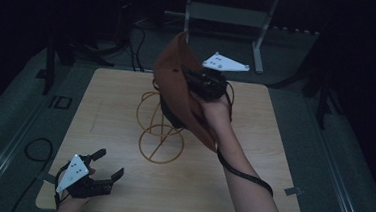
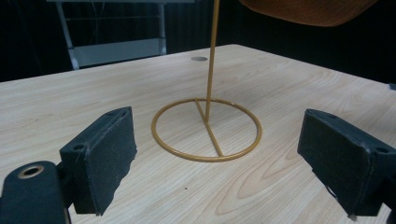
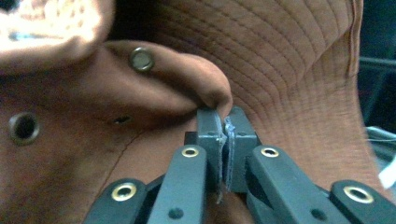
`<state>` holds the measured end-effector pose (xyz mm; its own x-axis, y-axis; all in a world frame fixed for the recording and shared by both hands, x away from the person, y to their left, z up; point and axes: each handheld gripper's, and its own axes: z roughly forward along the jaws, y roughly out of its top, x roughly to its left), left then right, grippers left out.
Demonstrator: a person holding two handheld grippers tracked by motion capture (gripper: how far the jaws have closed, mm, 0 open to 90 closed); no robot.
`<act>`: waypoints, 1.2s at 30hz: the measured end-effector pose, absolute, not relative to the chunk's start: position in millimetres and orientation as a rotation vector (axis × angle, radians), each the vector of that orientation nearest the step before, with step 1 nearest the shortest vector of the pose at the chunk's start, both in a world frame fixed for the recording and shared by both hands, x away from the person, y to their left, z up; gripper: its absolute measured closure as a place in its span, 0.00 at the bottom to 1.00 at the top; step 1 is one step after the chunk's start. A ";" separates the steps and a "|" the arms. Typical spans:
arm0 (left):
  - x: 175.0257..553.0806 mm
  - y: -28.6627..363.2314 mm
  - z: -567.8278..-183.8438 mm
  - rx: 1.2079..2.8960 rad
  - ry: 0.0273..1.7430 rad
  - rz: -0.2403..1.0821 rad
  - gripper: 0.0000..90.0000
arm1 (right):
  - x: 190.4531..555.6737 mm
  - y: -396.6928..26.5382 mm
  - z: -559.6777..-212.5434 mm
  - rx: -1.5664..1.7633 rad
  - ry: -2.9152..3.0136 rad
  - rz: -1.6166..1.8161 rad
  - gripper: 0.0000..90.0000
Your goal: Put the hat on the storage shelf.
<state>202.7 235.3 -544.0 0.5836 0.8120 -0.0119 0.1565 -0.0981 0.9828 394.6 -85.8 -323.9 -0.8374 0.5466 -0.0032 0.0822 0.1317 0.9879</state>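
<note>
The right gripper is clenched on a fold of the brown hat, holding it aloft above the gold wire stand at the centre of the table. The left gripper rests released near the front edge, its 2 jaws spread. Risk: the pinch is thin, so the fabric may slip out, and a swinging brim could tip the light stand.

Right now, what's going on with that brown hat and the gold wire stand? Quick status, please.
Right hand-held gripper shut on brown bucket hat, held up over gold wire stand. Left hand-held gripper open, low at table's near corner. Nothing between hat and stand.
</note>
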 end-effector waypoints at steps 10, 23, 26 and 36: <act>203.0 241.1 -546.2 1.579 0.852 0.663 0.14 | 398.8 -39.4 -344.2 0.539 2.283 1.616 0.91; 203.6 242.5 -548.7 1.579 0.857 0.659 0.14 | 400.6 -21.9 -354.4 0.511 2.402 1.486 0.60; 204.0 242.3 -549.9 1.574 0.861 0.649 0.14 | 401.2 -24.1 -355.3 0.529 2.393 1.488 0.55; 204.3 244.1 -550.4 1.567 0.868 0.647 0.14 | 399.2 -29.4 -349.2 0.563 2.404 1.485 0.31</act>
<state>204.3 244.1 -550.4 0.5713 0.8185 -0.0598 0.1768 -0.0516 0.9829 399.2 -29.4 -349.2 -0.8912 0.4533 -0.0172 0.1874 0.4025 0.8960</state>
